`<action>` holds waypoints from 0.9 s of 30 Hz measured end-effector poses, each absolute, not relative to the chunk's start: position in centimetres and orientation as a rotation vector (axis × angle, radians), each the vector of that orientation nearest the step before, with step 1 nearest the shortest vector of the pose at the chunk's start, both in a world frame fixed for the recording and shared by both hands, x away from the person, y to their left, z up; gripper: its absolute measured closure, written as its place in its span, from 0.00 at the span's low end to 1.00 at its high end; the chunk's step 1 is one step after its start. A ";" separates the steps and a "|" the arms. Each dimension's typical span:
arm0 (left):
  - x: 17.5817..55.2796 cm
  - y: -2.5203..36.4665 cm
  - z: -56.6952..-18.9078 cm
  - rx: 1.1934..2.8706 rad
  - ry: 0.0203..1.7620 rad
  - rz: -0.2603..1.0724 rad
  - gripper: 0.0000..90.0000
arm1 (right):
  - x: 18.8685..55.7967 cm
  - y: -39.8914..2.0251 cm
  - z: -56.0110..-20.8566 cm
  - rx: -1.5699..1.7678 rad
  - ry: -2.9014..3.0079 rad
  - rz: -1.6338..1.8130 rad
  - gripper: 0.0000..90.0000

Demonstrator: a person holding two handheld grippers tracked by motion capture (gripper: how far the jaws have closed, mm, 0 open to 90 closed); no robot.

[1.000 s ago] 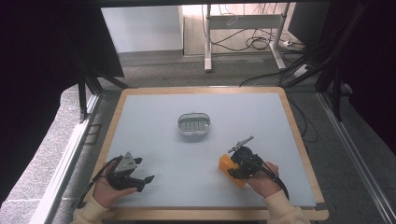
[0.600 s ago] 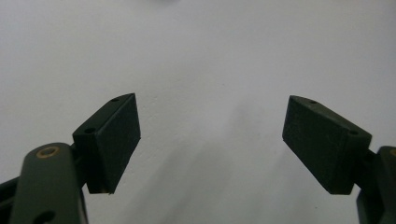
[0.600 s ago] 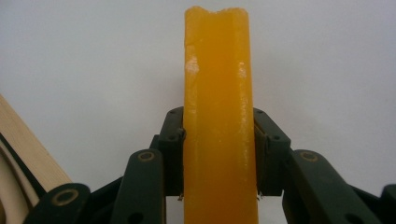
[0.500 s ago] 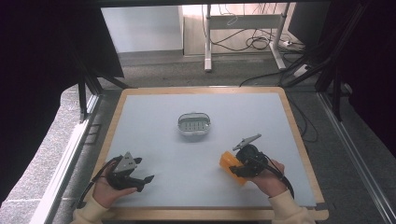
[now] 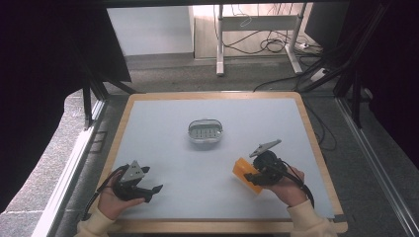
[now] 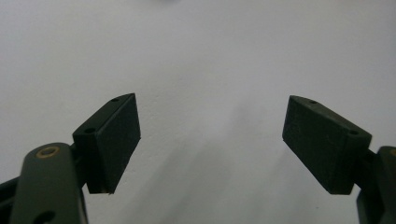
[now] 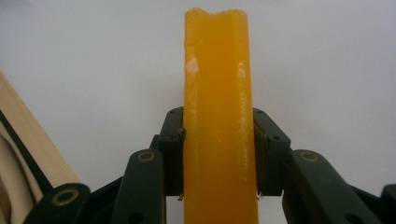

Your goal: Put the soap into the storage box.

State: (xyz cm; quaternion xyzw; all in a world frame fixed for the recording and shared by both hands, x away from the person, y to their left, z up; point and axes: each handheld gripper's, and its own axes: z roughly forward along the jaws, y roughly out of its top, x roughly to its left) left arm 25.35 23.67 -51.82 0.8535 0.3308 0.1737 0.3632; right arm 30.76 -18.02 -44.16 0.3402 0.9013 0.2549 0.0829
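R tongs (image 7: 219, 158) clamp orange bar (image 7: 217, 116) edge-on, long axis pointing away from them, prob. up-left; L tongs (image 6: 210, 140) open.

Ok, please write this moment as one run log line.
right gripper: shut on orange bar | left gripper: open, holds nothing | soap dish: mid-table, untouched
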 end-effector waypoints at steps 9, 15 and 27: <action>25.4 23.7 -51.8 2.195 0.851 0.447 0.21 | 31.3 -18.3 -43.9 0.994 2.691 0.804 0.69; 25.4 23.8 -51.7 2.192 0.851 0.450 0.21 | 31.7 -18.0 -43.7 0.966 2.695 0.801 0.69; 25.3 23.6 -51.7 2.196 0.848 0.446 0.21 | 32.7 -17.7 -42.8 0.927 2.692 0.825 0.69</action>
